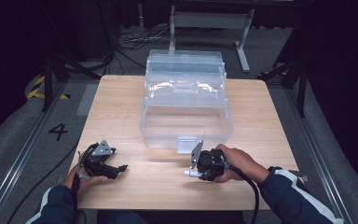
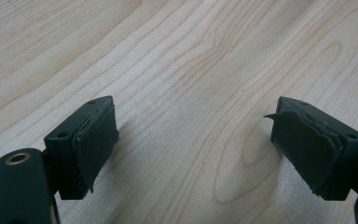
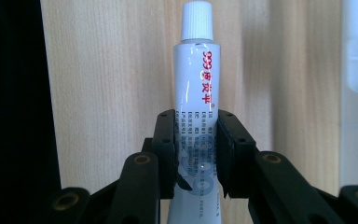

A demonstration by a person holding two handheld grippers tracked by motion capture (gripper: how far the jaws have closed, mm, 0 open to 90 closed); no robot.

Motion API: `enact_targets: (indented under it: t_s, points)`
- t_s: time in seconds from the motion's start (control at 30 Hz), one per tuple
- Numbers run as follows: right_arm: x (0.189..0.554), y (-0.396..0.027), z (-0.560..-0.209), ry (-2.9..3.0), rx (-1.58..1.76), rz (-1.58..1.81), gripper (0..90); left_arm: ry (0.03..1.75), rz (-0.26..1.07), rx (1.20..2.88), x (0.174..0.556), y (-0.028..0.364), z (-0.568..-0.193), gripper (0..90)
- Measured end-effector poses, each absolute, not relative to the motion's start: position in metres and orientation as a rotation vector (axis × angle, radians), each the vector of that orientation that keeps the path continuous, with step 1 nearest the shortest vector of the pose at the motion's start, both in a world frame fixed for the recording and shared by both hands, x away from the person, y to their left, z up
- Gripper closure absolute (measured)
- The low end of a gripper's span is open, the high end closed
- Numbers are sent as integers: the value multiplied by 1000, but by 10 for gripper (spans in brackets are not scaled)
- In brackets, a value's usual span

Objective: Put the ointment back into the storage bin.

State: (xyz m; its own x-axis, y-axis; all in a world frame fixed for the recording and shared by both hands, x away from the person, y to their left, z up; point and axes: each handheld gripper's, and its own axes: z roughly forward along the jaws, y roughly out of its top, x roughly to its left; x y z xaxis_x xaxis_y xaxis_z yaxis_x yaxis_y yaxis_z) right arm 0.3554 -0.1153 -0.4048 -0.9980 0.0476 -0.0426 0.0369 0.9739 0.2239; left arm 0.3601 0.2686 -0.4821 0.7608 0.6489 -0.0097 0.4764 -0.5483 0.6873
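Toolbox (image 1: 186, 107) sits open mid-table, clear and empty-looking, just beyond my right gripper (image 1: 192, 173). That one's clamped on a white ointment tube (image 3: 195, 93), pads pinching its lower half, cap pointing left across the near edge. Left gripper (image 1: 119, 169) rests further left, jaws wide, holding nothing. Tube goes far-side, into the box, I'd guess.
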Motion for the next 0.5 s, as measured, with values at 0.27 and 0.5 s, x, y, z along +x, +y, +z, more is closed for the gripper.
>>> enact_targets:
  t_s: [0.27, 0.5]
  points:
    - [358, -128, -383, 3050, 88, 372, 721, 837, 321, 2258, 360, 269, -482, 148]
    - [358, -135, -366, 3028, 94, 394, 721, 837, 321, 2258, 360, 269, -482, 148]
